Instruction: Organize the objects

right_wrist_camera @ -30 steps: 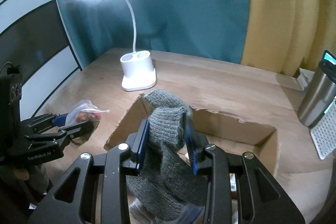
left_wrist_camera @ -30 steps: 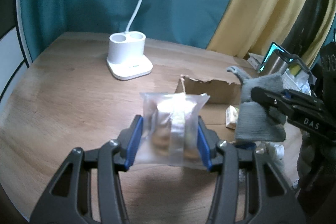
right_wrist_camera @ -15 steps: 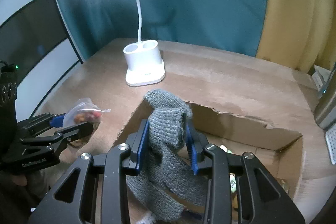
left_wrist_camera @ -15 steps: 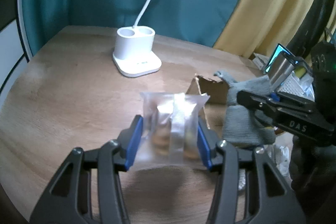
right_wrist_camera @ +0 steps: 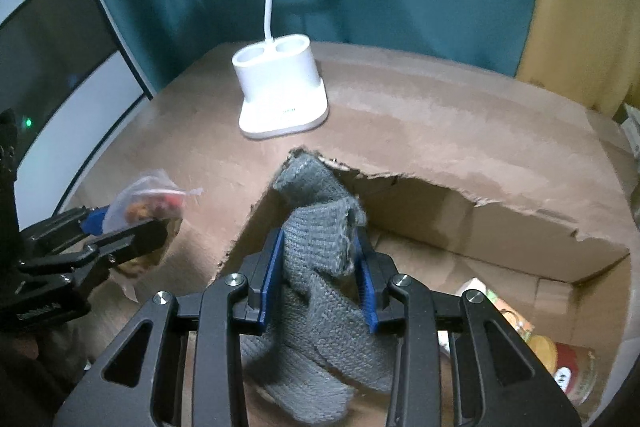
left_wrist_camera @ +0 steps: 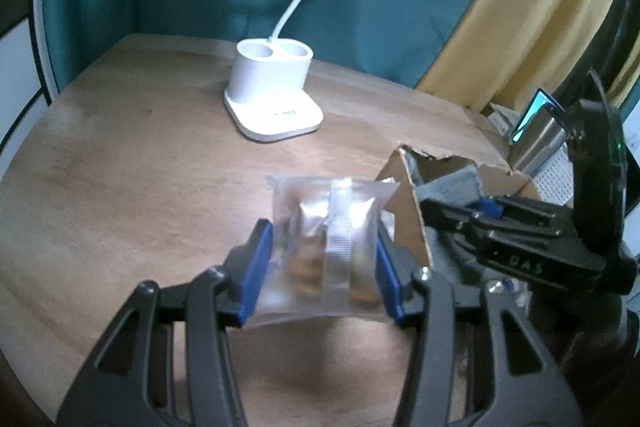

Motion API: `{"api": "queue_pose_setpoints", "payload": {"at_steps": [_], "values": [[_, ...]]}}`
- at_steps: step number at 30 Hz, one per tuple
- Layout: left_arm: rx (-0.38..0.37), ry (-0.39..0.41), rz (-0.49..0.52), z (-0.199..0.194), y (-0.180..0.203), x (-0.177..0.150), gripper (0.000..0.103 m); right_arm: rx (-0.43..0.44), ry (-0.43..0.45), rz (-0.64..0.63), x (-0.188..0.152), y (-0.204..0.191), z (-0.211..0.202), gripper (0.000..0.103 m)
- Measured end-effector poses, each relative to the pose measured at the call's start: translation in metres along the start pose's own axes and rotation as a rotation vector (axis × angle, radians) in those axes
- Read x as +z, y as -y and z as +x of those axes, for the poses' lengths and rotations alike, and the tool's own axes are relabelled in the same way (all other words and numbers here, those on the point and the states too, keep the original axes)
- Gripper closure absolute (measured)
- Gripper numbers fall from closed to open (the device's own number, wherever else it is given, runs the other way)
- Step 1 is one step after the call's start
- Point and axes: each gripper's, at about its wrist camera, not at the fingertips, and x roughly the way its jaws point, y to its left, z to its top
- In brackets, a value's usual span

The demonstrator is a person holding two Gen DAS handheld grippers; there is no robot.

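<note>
Wooden table, teal curtain behind. Left gripper clamped on clear snack packet, just left of the cardboard box. Right gripper clamped on grey knit sock, over the box's left corner.

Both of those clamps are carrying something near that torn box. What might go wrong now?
The grey knit cloth hangs long below the right hand-held gripper; it could snag on the box's ragged torn edge. The left hand-held gripper pinches a slippery clear snack bag by its sides, so it might slide out. The two grippers are close and could bump.
</note>
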Motion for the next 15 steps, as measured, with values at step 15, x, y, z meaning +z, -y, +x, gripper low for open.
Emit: {"api": "queue_pose_setpoints", "payload": {"at_steps": [15], "values": [[-0.003,0.003,0.016,0.0,0.016,0.002,0.053,0.038,-0.041,0.03,-0.007,0.011,0.006,0.052]]}}
